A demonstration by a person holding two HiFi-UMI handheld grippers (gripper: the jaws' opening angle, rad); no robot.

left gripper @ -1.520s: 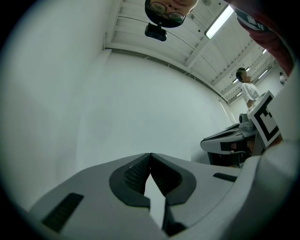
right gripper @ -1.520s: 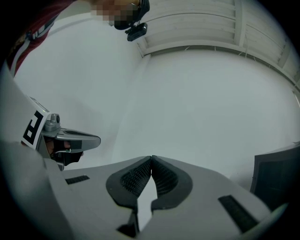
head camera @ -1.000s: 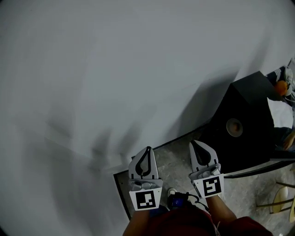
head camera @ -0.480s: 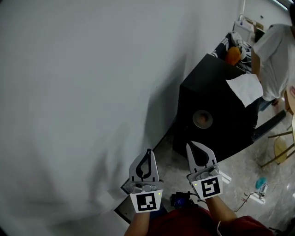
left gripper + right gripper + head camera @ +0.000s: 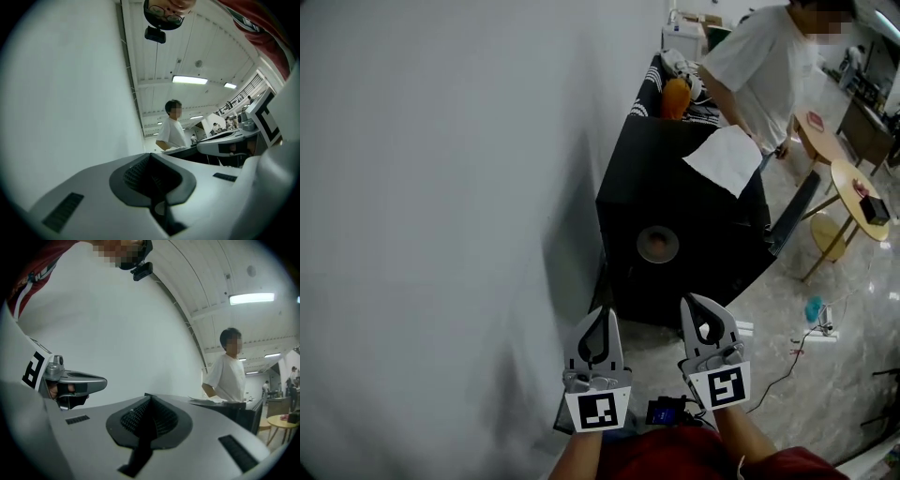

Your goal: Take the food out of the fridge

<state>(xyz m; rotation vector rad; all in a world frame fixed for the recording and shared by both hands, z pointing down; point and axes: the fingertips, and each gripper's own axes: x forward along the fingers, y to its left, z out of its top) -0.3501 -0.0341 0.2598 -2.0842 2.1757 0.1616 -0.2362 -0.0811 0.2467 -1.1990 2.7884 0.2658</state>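
Both my tools empty, jaws together: left tool, right tool. Black box, likely fridge, straight ahead against wall, apparently closed, food unseen. Right tool slightly nearer.

Dim head view w/ fisheye vignette; soft shadow on wall left of black cabinet; ceiling strip light glares.

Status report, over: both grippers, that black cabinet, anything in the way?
Left gripper shut, empty. Right gripper shut, empty. Black cabinet ahead, grippers short of it. Person in white shirt stands beside it.
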